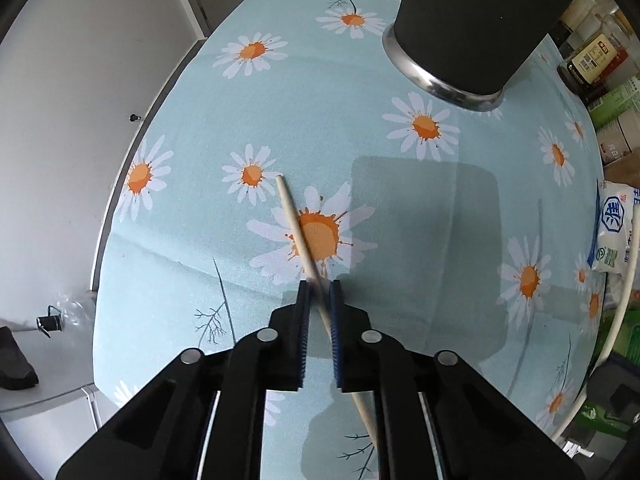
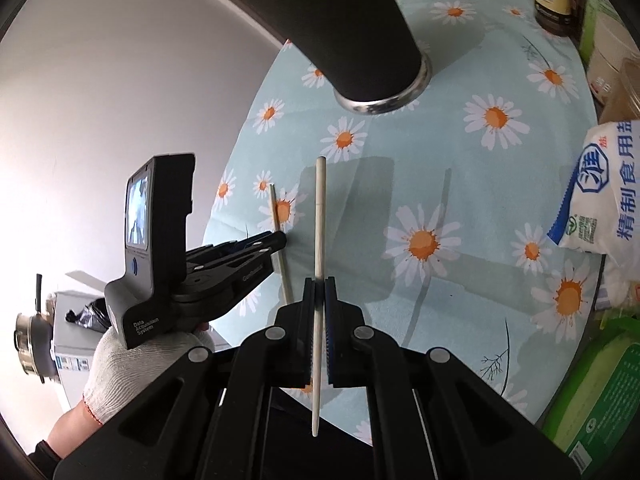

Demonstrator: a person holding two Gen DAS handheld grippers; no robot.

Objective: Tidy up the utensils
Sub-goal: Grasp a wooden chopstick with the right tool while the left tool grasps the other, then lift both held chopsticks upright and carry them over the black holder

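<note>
Each gripper clamps one chopstick — left gripper [image 1: 319,286] on its chopstick [image 1: 294,226], right gripper [image 2: 319,282] on its chopstick [image 2: 320,216] — either could pivot and miss the black holder [image 2: 352,36] at twelve o'clock.

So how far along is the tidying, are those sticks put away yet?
Nothing looks put away yet. In hand: the right claw is shut on one chopstick, lifted off the daisy cloth; the left claw has closed on the second chopstick, still on the cloth. Left: probably both go into the black cup.
</note>
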